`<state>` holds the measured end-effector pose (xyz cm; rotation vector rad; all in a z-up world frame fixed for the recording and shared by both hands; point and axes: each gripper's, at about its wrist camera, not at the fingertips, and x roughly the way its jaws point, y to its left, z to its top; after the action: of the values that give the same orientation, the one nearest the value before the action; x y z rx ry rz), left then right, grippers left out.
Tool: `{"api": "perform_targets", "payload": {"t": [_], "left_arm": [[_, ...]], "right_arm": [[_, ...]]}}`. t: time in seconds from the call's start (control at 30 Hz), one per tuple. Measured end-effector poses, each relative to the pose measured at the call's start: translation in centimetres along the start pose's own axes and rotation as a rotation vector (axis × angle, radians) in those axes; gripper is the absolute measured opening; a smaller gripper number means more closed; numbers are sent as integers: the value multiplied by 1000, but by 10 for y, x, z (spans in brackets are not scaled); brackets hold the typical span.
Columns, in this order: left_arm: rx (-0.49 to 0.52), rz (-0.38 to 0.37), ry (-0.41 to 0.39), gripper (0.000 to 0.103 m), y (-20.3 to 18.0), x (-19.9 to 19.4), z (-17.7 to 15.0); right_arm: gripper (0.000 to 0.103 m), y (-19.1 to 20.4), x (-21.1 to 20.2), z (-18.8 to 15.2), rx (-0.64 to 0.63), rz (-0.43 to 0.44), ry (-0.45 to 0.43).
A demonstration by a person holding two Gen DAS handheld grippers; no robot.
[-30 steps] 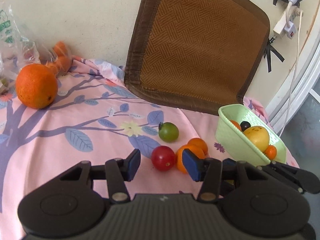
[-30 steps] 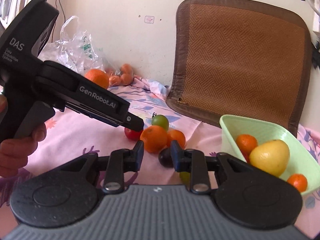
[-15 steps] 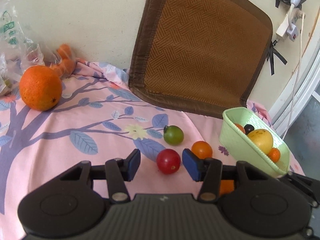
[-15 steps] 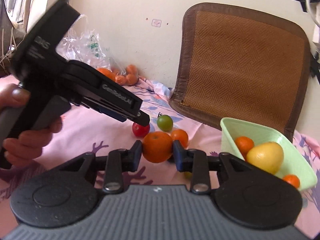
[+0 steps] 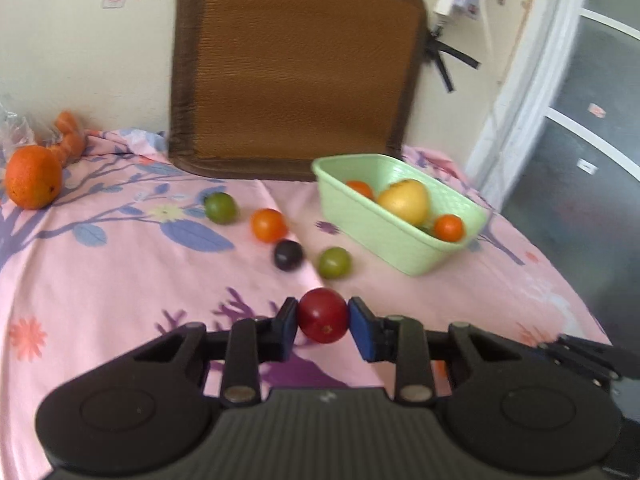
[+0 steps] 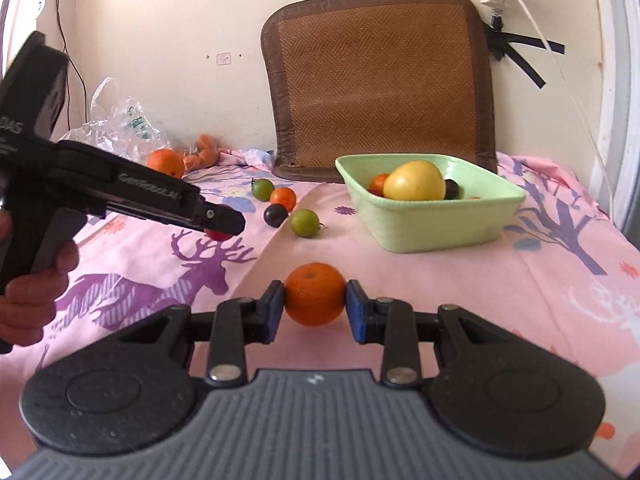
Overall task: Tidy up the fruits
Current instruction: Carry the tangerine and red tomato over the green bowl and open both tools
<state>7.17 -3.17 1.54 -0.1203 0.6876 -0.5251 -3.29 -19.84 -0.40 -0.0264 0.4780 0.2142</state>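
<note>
A second ago my left gripper [image 5: 323, 322] was only framing the red tomato [image 5: 323, 321] on the pink cloth [image 5: 120, 300] with its fingers apart; now the blue pads press it on both sides and it is lifted clear of the cloth. My right gripper [image 6: 315, 300] also closed in this time, and it now holds the small orange [image 6: 315, 294] tightly above the cloth, pulled back from the fruit group. So both hands are loaded at once, and I judge the next step is to carry both fruits to the green basket [image 6: 440, 224], which already contains a yellow fruit [image 6: 414, 181] and some small ones. On the cloth remain two green fruits [image 5: 219, 208] [image 5: 335, 262], a little orange one [image 5: 269, 225] and a dark plum [image 5: 288, 255] (the big orange [image 5: 33, 182] near the plastic bag [image 6: 120, 128] is well apart). The left view is blurred, so I think that hand is moving fast.
</note>
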Motion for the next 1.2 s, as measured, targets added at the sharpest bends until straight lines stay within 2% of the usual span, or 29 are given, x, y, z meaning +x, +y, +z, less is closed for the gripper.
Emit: {"api": "perform_targets", "payload": {"t": [0.13,0.23,0.43,0.5,0.63,0.83,0.9,1.03,1.2], "left_arm": [[67,-58,32,28,-42,-4,-27],[135,-42,51,28,-63,1,-40],[174,2,64,31,-75,7,-49],[174,6,64,36,-76,5,-48],[193,18,53,41,-80,1,-47],[215,43,72,38,-82,7,-52],[235,54,68,29,-84,7,-53],[191,-11,85,29,-79,10,-38],[150,-36,14,29,-73,19,15]], "right_arm": [[36,-8,-16,-11,4,-41,-4],[36,-14,-24,-20,26,-59,6],[39,-23,-29,-31,51,-50,16],[39,-24,-29,-32,55,-44,17],[42,-26,-29,-33,63,-34,9],[42,-30,-23,-34,67,-36,16],[38,-29,-21,-34,53,-29,23],[37,-34,-21,-26,69,-8,-3],[37,-50,-13,4,72,-45,-109]]}}
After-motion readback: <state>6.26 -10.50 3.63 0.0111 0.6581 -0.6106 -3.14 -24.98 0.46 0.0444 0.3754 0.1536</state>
